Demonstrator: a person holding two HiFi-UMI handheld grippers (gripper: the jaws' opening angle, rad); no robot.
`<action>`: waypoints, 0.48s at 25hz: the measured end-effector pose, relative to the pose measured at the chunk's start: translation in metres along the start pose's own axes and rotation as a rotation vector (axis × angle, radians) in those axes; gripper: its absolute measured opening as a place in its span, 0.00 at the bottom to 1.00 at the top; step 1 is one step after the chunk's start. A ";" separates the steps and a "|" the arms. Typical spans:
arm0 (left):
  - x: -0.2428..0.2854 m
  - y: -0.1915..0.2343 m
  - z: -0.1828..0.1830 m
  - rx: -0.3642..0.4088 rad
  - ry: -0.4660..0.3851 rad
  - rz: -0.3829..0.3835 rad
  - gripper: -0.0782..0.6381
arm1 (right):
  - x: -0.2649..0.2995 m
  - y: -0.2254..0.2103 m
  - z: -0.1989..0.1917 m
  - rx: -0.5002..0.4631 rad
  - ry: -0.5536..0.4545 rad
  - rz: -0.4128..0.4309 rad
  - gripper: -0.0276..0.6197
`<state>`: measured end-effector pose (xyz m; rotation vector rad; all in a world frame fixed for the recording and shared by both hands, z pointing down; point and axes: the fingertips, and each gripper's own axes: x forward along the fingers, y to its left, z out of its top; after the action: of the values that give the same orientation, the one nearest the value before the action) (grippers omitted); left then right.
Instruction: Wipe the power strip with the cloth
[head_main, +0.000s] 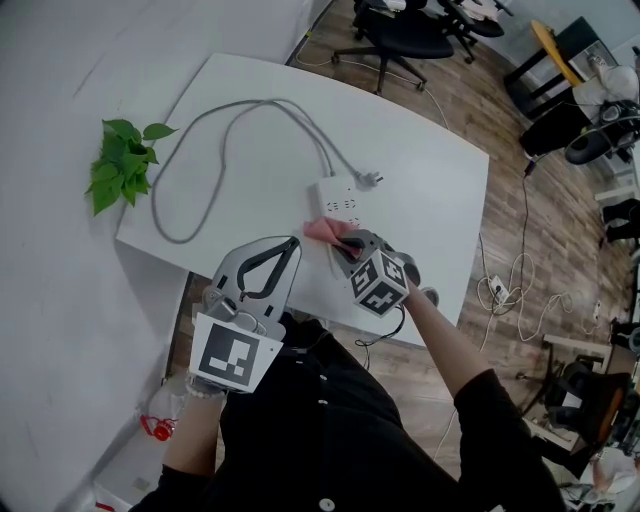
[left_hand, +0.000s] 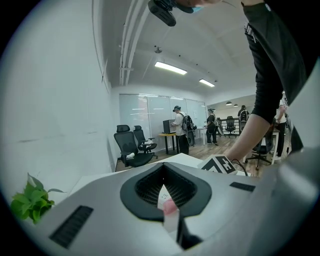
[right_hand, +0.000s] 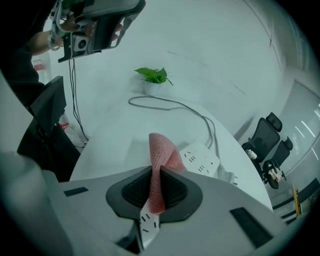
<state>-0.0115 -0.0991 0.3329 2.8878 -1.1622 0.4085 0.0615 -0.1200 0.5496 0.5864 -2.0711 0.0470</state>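
My right gripper (head_main: 347, 243) is clamped on the pink cloth (head_main: 322, 231) right at the near end of the power strip (head_main: 337, 198), which lies on the table (head_main: 430, 200) with its long axis running away from me, while my left gripper (head_main: 293, 243), closed on nothing, hangs farther back.

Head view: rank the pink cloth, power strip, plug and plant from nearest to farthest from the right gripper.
1. pink cloth, clamped in the right gripper.
2. power strip, just beyond the cloth.
3. plug, past the strip's far end, slightly right.
4. plant, far off to the left.
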 end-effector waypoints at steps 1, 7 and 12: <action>0.001 -0.001 0.000 0.001 0.001 -0.006 0.13 | -0.002 0.004 -0.002 0.004 -0.002 0.001 0.13; 0.007 -0.010 0.002 0.009 -0.007 -0.043 0.13 | -0.013 0.024 -0.011 0.030 -0.005 0.004 0.13; 0.011 -0.015 0.003 0.013 -0.012 -0.067 0.13 | -0.020 0.044 -0.017 0.050 -0.011 0.009 0.13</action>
<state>0.0067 -0.0959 0.3344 2.9346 -1.0647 0.3999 0.0653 -0.0691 0.5515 0.6094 -2.0881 0.1010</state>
